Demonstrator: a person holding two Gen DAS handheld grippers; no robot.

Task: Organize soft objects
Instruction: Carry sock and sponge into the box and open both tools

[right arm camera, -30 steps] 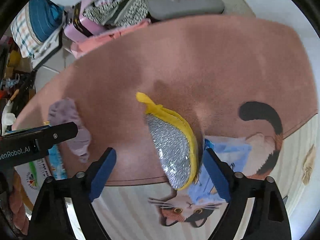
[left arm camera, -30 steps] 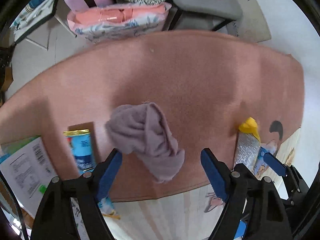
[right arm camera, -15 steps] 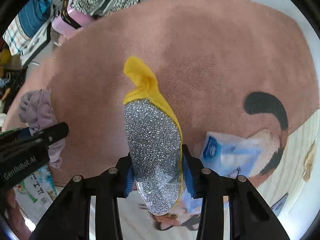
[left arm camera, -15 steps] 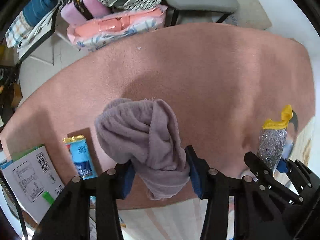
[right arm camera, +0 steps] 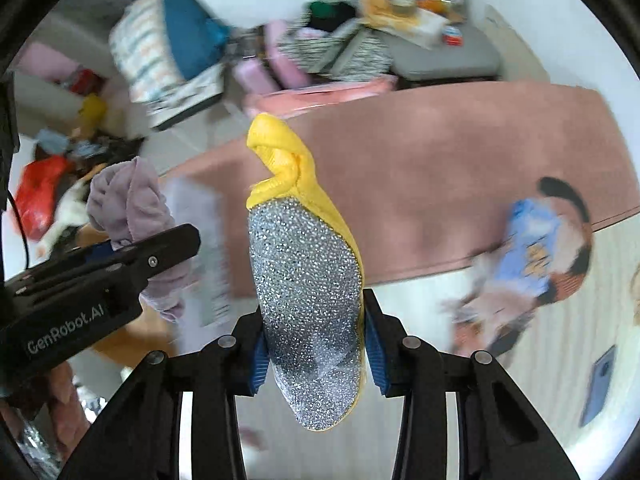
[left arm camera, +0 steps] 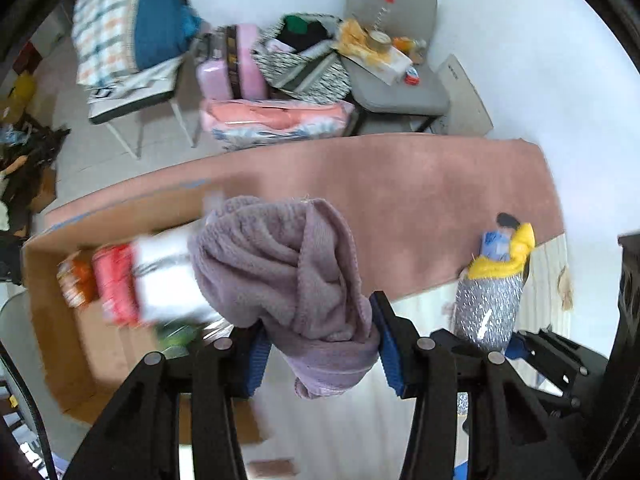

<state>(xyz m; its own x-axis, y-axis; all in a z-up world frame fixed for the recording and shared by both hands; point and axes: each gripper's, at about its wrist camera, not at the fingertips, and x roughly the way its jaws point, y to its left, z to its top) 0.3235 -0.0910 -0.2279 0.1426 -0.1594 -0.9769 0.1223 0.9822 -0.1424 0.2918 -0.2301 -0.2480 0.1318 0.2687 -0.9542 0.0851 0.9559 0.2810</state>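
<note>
A cardboard box of packets sits left of the pink rug; the left gripper, clamped on a mauve towel, holds it aloft beside the box, the right gripper pinching a yellow-backed glitter sponge; both soft items lifted, neither yet deposited; a blue packet remains

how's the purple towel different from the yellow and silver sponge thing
The purple towel is a fuzzy, crumpled bundle of one colour; the sponge is a smooth oval, glittery silver on the face with a yellow back and a knotted yellow tip. The towel bulges wider than the left tongs and droops below them; the sponge stands upright in the right tongs. Both are soft, clamped and lifted off the pink rug.
</note>
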